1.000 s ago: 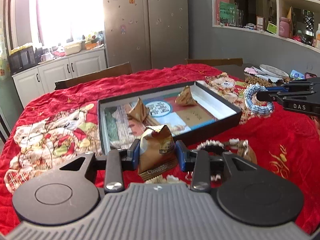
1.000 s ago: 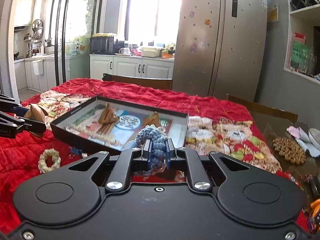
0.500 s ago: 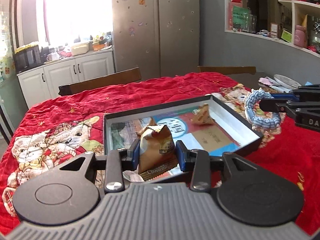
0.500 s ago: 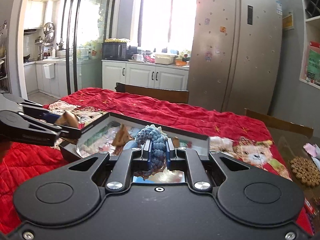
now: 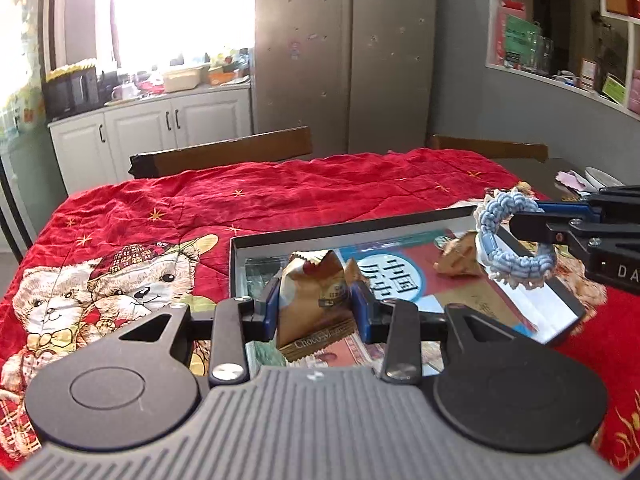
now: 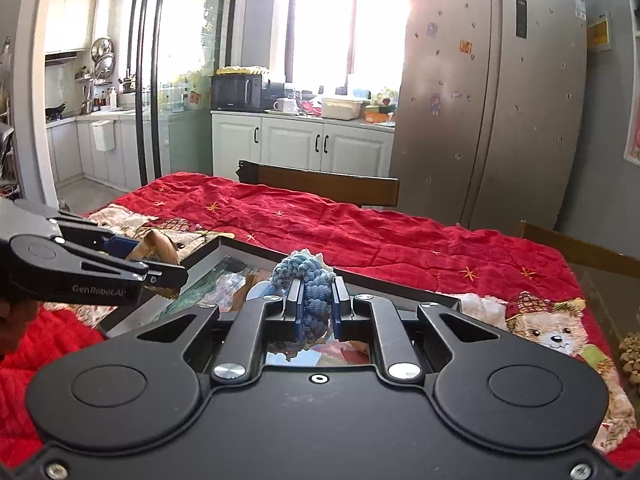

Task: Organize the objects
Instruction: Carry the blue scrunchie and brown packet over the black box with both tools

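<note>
Box (image 5: 236, 268): shallow black-walled tray with a printed colour base, sitting on the red quilt (image 5: 280, 196), directly under both tools. Largest item in play and, as I read it, the drop target.

Already inside it: a folded brown packet (image 5: 456, 258) toward the far right, something else behind the left gripper's load, can't identify.

Left gripper (image 5: 316, 312): jaws clamped on a brown snack packet (image 5: 316, 300), "Choco..." printed on the lower seam, crimped top edge upright. Held over the near-left part of the box.

Right gripper (image 6: 316, 310): jaws clamped on a blue braided bracelet (image 6: 310, 292); in the left view the ring hangs from the fingers over the box's right side, near the brown packet. Pale fringe on its outer edge.

Step in hand looks like placing both. Suggest: lower each until just above the base before opening, keep the two tools well apart, release the bracelet beside, not on, the packet. Bracelet is soft, may snag on a pad; open fully, then lift straight up.
</note>
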Tool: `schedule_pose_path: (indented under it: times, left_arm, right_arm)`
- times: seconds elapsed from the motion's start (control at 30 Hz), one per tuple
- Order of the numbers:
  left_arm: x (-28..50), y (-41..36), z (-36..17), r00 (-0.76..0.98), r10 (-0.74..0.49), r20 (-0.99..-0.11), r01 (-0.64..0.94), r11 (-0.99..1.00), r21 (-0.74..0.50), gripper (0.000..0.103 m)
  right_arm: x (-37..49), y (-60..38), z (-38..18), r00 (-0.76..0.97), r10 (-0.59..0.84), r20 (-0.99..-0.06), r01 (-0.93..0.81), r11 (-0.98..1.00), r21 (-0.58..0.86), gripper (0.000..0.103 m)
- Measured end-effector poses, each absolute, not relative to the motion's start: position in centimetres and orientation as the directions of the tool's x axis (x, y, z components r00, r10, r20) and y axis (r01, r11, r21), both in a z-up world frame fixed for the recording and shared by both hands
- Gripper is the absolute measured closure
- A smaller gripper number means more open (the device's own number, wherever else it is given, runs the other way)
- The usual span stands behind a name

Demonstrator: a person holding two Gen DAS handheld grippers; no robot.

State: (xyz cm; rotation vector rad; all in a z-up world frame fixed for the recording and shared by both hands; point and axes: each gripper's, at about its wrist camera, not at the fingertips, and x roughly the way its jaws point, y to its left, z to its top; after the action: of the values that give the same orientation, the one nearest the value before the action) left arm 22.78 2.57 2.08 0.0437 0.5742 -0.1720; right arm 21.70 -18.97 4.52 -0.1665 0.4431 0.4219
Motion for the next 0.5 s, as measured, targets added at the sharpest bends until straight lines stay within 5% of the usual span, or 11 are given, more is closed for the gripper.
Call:
schedule_pose_path:
  times: [0.5]
  left_arm:
    - [27.4,3.2,-0.1,0.815,-0.135,-0.563,0.144,0.989,-0.028,0.062]
  right_arm:
    - [28.7,-17.0,0.9,0.808,0.329,-0.489,-0.397,0.917,-0.038,0.090]
